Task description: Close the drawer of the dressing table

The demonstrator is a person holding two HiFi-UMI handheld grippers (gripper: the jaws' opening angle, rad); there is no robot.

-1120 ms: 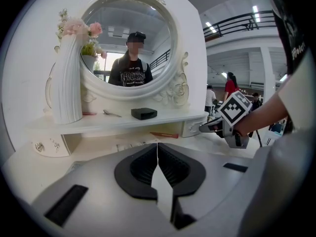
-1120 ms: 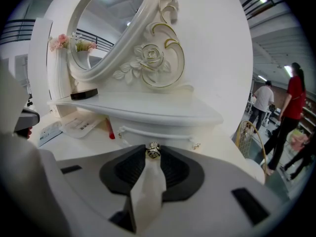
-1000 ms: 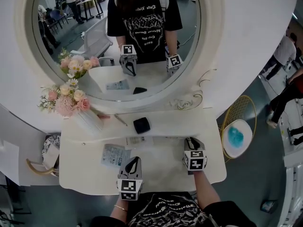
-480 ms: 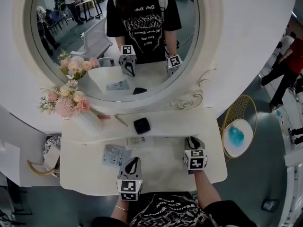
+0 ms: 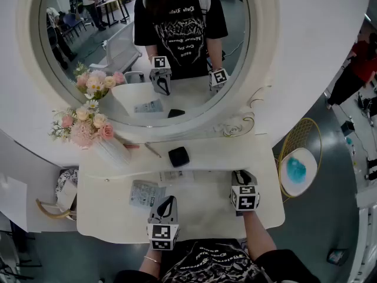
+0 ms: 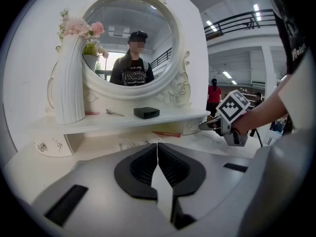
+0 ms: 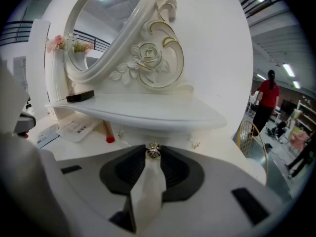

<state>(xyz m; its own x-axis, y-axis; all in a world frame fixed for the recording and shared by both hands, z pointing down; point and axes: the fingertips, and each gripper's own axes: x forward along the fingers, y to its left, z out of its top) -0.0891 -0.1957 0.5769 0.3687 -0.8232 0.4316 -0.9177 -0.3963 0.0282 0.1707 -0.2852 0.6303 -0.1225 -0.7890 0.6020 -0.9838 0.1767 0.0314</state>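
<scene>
**Right gripper [image 5: 238, 175] clamped on the drawer knob [image 7: 153, 151]; left gripper [image 5: 168, 200] idle.**
The drawer [image 7: 168, 135] sits under the shelf [image 7: 148, 110] at the table's [image 5: 112, 217] 3 o'clock. The right fingers pinch its knob, probably to push it shut. The left fingers are together and empty at 6 o'clock.

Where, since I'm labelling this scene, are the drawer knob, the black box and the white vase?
drawer knob [image 7: 153, 151]: right gripper view, its metal face.
black box [image 5: 178, 156]: head view, middle of its top.
white vase [image 6: 69, 80]: left gripper view, its ribbed side.

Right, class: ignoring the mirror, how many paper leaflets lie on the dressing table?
2: one leaflet beside the left gripper, another partly under the shelf; more may be hidden.
</scene>
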